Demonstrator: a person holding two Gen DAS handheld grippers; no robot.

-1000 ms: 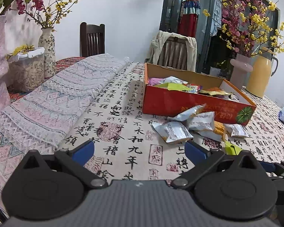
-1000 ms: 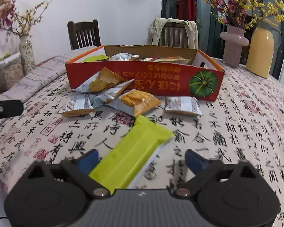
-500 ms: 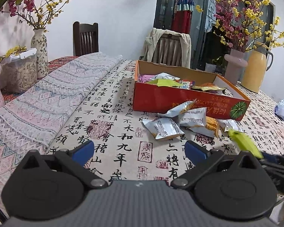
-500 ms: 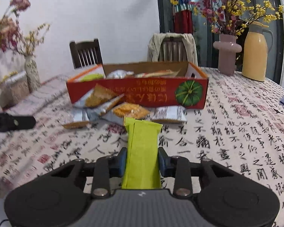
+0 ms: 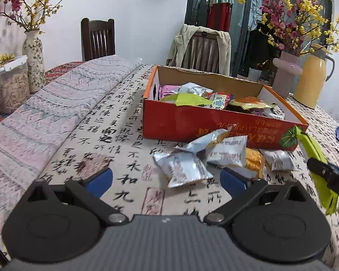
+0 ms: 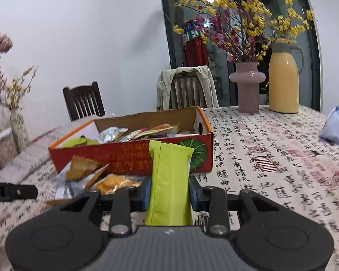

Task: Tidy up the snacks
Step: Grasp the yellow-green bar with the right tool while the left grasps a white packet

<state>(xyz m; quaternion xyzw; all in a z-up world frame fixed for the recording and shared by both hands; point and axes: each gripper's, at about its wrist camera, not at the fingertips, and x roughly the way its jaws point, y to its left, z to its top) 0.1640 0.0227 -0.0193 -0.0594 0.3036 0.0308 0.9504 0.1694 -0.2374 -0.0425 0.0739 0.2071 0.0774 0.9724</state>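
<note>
Plain white wall (image 6: 79,33). Dark-framed glass door (image 6: 237,45), round lamp reflected at its top. Two dark wooden chairs: one bare (image 5: 98,39), one draped with a beige jacket (image 5: 201,47). Counter covered by a calligraphy-print cloth (image 6: 271,158), with a folded patterned runner (image 5: 56,103) alongside.

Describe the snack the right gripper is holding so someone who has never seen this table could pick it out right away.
Find the red cardboard box on the table. Just in front of it, the right gripper is clamped on a long lime-green packet, held above the cloth. The loose packets beside it are silver and orange; this one is plain green.
</note>
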